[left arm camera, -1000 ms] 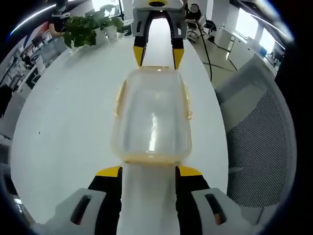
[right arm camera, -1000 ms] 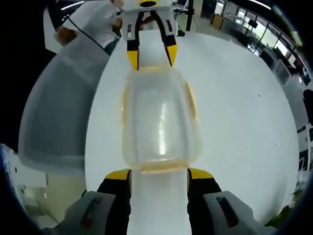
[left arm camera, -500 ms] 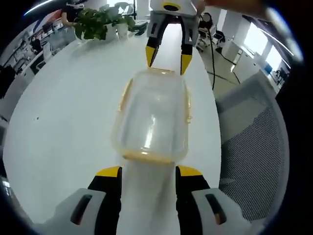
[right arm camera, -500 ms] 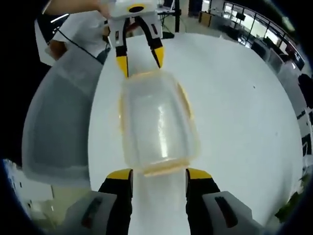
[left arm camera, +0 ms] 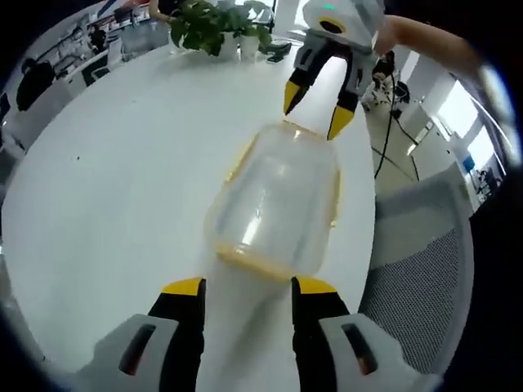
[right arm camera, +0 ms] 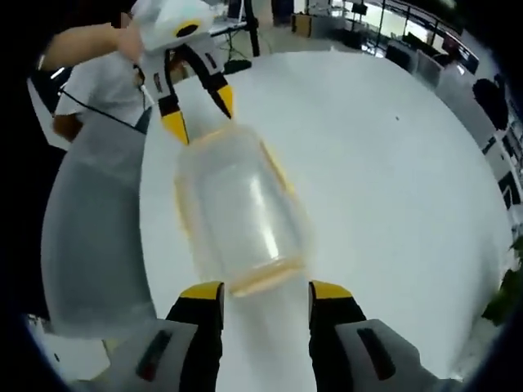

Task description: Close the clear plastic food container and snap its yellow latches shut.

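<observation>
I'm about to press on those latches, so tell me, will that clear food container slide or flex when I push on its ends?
The clear container looks empty and thin-walled, so probably light and apt to skid on the smooth white table. Its plastic walls may flex a little under pressure. The left gripper and right gripper sit at opposite ends, so pushing from both at once should likely brace it.

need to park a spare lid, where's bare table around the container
Bare white table runs wide from the container toward the potted plant. The other side is tight: a narrow strip before the mesh chair. Both short ends are crowded by the left gripper and right gripper.
</observation>
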`<state>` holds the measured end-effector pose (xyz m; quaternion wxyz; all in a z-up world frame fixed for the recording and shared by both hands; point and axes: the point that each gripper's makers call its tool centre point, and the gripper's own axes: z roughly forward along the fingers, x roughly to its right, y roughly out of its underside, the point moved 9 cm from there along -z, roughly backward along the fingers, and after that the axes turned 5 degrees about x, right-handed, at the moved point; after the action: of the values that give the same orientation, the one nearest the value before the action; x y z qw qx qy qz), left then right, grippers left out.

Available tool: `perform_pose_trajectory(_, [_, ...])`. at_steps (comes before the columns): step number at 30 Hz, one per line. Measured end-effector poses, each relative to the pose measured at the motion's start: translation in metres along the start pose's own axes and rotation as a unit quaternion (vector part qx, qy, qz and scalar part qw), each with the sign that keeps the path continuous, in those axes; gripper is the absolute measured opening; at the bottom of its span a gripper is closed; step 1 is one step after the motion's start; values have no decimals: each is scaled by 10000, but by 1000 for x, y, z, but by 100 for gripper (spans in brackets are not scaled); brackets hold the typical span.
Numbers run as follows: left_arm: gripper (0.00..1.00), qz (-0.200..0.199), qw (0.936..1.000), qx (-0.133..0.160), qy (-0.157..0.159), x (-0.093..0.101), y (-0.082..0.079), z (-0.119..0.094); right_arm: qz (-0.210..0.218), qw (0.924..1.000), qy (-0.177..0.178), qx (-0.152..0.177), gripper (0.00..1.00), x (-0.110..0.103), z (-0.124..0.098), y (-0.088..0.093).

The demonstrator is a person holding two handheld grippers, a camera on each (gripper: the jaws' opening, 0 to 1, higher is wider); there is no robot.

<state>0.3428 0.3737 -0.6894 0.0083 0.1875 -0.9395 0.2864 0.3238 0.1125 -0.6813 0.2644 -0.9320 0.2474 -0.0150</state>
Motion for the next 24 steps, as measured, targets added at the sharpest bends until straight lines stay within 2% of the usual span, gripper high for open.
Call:
perform_pose_trajectory(3, [39, -276, 9996, 10, 36, 0, 3, -1, 238, 9997, 9, 69, 38, -1, 0, -1])
perform_pose_trajectory(6, [37, -392, 9992, 61, 100, 1, 5, -4, 386, 9991, 32, 149, 38, -2, 0, -2])
perform_pose_trajectory(12, [39, -607, 9980, 145, 36, 0, 7, -7, 630, 9980, 50, 96, 38, -5, 1, 1])
perform_pose_trajectory(16, [40, -971, 9948, 304, 41, 2, 5, -9, 1106, 9930, 65, 417, 38, -3, 0, -2])
perform_pose_trajectory(20, [40, -1291, 9905, 470, 28, 3, 3, -8, 1115, 9929, 169, 378, 38, -1, -3, -3])
perform_pose_trajectory(24, [39, -1490, 9879, 429, -22, 3, 7, -5, 1218, 9916, 283, 322, 38, 1, -4, -2])
